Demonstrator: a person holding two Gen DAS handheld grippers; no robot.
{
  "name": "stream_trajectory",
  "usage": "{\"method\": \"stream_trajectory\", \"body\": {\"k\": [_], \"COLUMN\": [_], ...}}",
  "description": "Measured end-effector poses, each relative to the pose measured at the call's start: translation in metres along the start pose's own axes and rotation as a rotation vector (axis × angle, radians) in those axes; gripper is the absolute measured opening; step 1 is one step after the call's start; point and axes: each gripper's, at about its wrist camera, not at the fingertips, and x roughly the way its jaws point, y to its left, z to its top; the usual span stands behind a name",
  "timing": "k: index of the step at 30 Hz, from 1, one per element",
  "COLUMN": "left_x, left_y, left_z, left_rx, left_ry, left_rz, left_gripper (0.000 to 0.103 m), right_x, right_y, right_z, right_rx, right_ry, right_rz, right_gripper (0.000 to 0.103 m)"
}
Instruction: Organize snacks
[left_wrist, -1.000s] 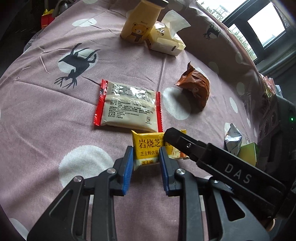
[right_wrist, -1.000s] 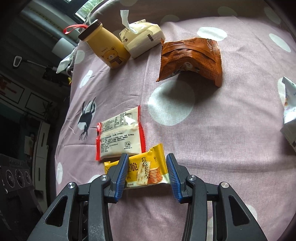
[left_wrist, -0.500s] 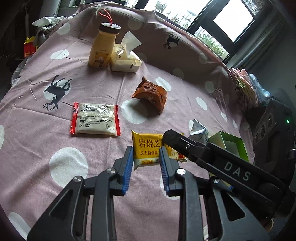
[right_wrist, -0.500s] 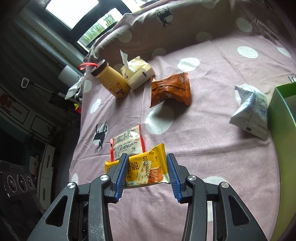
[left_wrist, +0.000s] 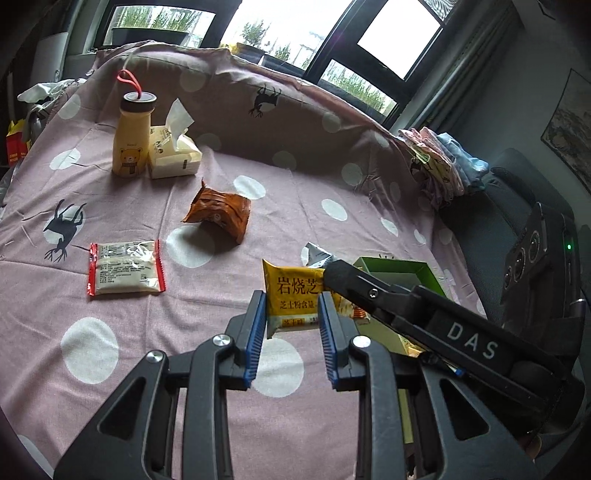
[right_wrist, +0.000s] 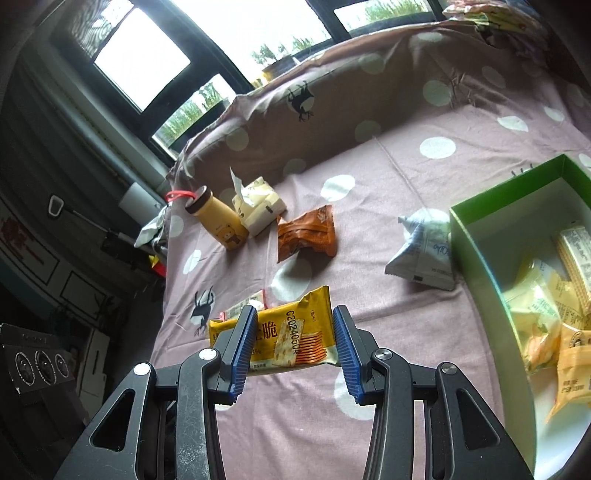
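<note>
While open, green box (right_wrist: 476, 254) holds yellow snack packets (right_wrist: 543, 325).

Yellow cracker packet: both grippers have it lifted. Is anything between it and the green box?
Only the white triangular snack bag, lying on the cloth against the green box near its far corner. The yellow cracker packet, clamped by the right gripper and left gripper, looks high enough to clear it.
</note>
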Motion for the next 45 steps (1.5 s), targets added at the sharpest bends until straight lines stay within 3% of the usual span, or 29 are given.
{"method": "stream_trajectory", "body": {"k": [6, 27, 35, 45], "left_x": [0.005, 0.079, 0.107, 0.133], "left_y": [-0.037, -0.149, -0.170, -0.176], "left_z": [0.003, -0.013, -0.026, -0.035], "left_rx": [0.072, 0.244, 0.248, 0.213], "left_ry": [-0.039, 0.079, 0.173, 0.275], "left_rz": [-0.049, -0.221, -0.309, -0.354], "left_gripper": [0.026, 0.026, 0.026, 0.027], "right_x": [-0.028, -0.101, -0.120, -0.124], "right_y": [-0.025, -0.147, -0.174, -0.190], "right_z": [0.010, 0.016, 0.011, 0.008], "right_rx": [0.061, 0.331, 0.380, 0.400], "right_ry": [-0.069, -0.246, -0.278, -0.257], "right_rz": [0.027, -0.064, -0.177, -0.303], "right_gripper": [0.045, 0.045, 0.045, 0.045]}}
